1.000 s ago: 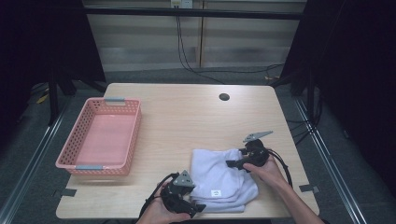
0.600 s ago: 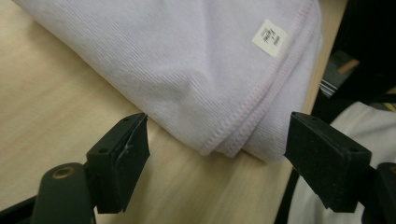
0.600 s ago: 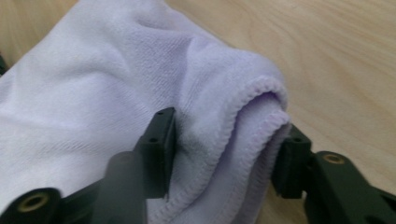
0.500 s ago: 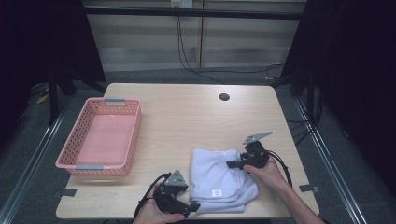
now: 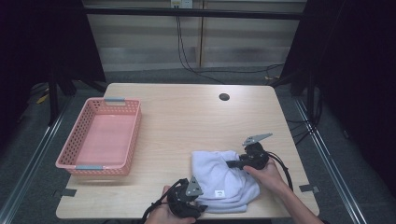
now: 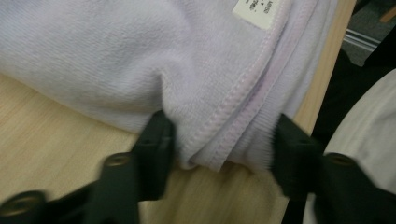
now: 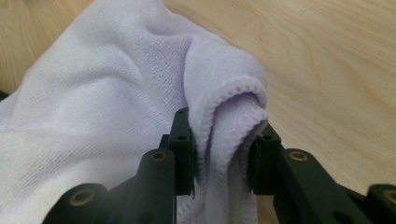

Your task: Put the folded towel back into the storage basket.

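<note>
One folded lavender towel (image 5: 224,179) lies near the table's (image 5: 187,121) front right corner, long axis running front to back. Right gripper (image 7: 219,154) has just been closing and pinches its far corner; left gripper (image 6: 219,140), also closing, brackets the near hem.
</note>
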Tool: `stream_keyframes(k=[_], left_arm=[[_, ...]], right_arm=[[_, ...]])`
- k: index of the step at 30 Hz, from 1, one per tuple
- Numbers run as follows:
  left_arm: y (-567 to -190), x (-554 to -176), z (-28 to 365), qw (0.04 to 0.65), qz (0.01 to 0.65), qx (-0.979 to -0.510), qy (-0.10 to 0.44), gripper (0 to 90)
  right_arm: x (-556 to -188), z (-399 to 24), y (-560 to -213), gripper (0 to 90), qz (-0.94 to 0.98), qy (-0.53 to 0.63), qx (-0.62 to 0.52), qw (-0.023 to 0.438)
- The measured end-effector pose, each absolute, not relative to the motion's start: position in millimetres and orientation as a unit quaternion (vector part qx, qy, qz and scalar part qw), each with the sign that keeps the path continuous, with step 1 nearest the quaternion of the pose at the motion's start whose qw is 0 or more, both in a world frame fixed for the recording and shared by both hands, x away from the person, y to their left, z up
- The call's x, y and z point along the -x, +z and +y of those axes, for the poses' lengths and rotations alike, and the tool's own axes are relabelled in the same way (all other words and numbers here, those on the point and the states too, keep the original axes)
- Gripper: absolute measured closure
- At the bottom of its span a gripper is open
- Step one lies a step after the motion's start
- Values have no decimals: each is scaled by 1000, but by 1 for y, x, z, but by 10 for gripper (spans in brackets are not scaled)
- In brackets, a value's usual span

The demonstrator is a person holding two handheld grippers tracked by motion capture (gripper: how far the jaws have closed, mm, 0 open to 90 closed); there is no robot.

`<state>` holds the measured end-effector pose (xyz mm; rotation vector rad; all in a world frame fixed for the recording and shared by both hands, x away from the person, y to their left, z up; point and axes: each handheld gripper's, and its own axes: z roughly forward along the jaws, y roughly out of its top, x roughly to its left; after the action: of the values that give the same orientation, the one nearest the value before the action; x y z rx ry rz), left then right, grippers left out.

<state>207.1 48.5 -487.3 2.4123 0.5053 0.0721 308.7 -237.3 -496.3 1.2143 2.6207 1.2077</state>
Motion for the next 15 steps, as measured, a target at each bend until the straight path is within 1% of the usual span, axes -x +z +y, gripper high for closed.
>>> stream_keyframes(k=[1,2,3,5,6,9,15], left_arm=[[-487,-209,49,327,187,-926,26,562],[-487,-209,49,334,192,-923,21,604],[-487,-212,51,334,194,-922,14,633],[-488,-219,54,348,213,-913,-17,667],[-488,-222,55,349,215,-912,-30,671],[-486,-225,57,363,224,-904,-41,685],[-477,-228,65,376,219,-899,-44,687]], right_arm=[[-309,-237,-496,689,838,384,-389,5],[-309,-237,-496,692,836,385,-391,2],[-310,-238,-497,695,834,390,-391,-1],[-310,-239,-497,701,832,390,-394,-5],[-311,-239,-496,705,832,393,-391,-5],[-311,-240,-494,713,830,393,-395,-7],[-313,-241,-488,719,826,402,-396,-8]])
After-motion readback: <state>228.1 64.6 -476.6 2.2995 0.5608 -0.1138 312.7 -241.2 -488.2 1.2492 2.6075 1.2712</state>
